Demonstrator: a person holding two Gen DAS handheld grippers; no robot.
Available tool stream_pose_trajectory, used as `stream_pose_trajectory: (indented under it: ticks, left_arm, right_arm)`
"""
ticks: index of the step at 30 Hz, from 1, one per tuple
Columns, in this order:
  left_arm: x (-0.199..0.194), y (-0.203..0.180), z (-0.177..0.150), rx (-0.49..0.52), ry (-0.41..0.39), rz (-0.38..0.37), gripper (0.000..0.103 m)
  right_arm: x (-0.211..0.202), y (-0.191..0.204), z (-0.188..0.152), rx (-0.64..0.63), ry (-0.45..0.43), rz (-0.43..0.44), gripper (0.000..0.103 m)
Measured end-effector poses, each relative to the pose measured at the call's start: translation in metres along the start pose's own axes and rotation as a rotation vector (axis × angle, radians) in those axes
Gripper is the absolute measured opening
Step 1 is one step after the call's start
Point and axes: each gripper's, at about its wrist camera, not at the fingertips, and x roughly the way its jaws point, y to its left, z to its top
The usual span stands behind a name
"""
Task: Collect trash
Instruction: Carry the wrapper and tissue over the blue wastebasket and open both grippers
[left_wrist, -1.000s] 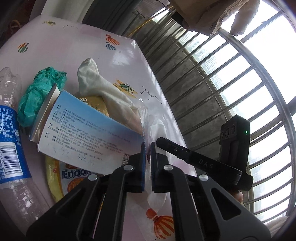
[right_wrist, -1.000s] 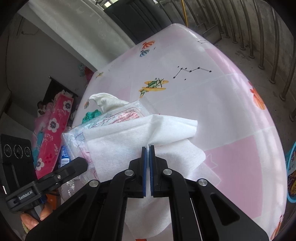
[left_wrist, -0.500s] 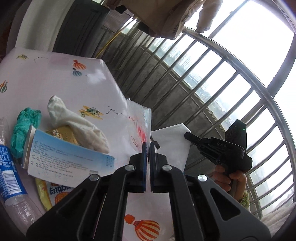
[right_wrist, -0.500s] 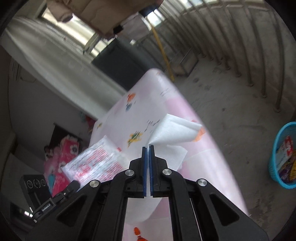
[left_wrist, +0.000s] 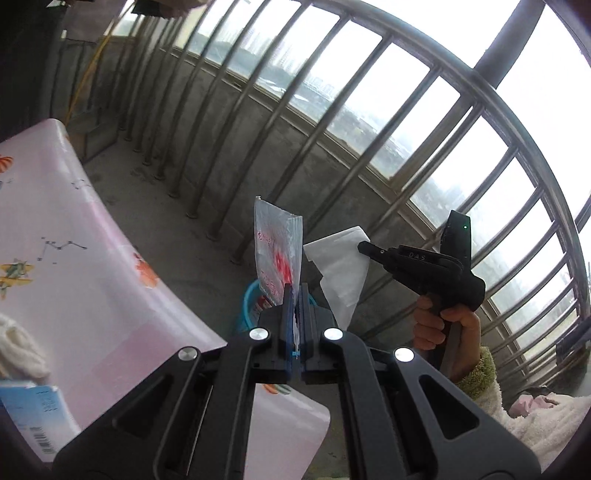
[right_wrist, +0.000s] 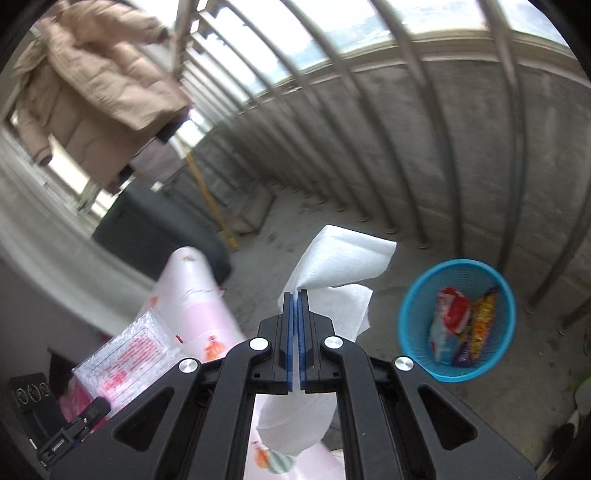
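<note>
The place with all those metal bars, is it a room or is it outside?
Probably an enclosed home balcony: curved metal window bars look out over a hazy city, a padded coat hangs up as if airing, and the floor is bare concrete.

The blue basket (left_wrist: 248, 300) was mostly hidden behind the left gripper (left_wrist: 294, 295) and its clear wrapper (left_wrist: 277, 254). At the table's (left_wrist: 92, 280) lower left, a blue-and-white box (left_wrist: 35, 413) was cut off by the picture's edge. The hanging beige coat (right_wrist: 92, 81) was blurred.

I count one blue basket (right_wrist: 424, 295) on the floor at right, at least three wrappers in it, one white tissue (right_wrist: 343, 258), one clear plastic packet (left_wrist: 277, 251), one table (left_wrist: 92, 277).
</note>
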Motion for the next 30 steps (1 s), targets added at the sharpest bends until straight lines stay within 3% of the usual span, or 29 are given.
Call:
stream_pose_trajectory:
  ticks: [4,13,17,23,30]
  left_arm:
    - [0.078,-0.015,0.004,-0.012,0.155,-0.06,0.001]
    - [0.247,-0.06,-0.005,0.089,0.414,-0.043,0.001]
    - [0.299,-0.061,-0.005,0.095,0.465,-0.035,0.001]
    - [0.357,-0.048,-0.02,0.044,0.479,0.004,0.001]
    - [0.37,-0.038,-0.027,0.003,0.479,0.023,0.014]
  right_arm:
    - [0.017,-0.049,0.009,0.09,0.017,-0.064,0.002]
    - [0.078,-0.128,0.03,0.189,0.066,-0.208,0.002]
    - [0.102,-0.151,0.041,0.195,0.098,-0.25,0.002]
    - [0.128,-0.186,0.049,0.226,0.118,-0.292,0.003]
    - [0.151,-0.223,0.042,0.285,0.173,-0.301,0.004]
